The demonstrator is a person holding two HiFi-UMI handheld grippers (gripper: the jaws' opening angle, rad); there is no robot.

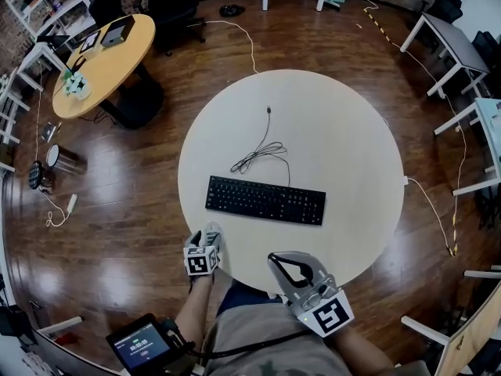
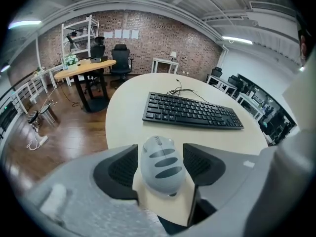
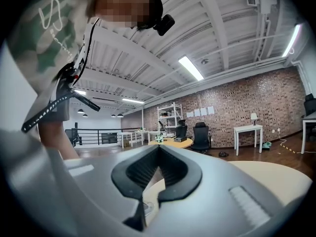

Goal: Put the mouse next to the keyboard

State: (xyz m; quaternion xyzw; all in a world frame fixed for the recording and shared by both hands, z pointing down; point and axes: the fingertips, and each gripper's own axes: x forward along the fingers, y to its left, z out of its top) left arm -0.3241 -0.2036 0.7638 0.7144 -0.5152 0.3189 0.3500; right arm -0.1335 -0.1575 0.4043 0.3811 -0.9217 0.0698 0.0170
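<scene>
With left fingers (image 2: pixel 118 169) spread astride mouse (image 2: pixel 162 164), lower centre, below keyboard (image 2: pixel 192 111): stay square, avoid nudging it off desk (image 2: pixel 123 112) edge; right fingers (image 3: pixel 137 170) pressed together.

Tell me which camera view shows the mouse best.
The left gripper view: the grey mouse lies close and unobstructed on the table edge, between the left claw's parted jaws. In the head view it cannot be made out beneath that claw. The right gripper view does not show it.
</scene>
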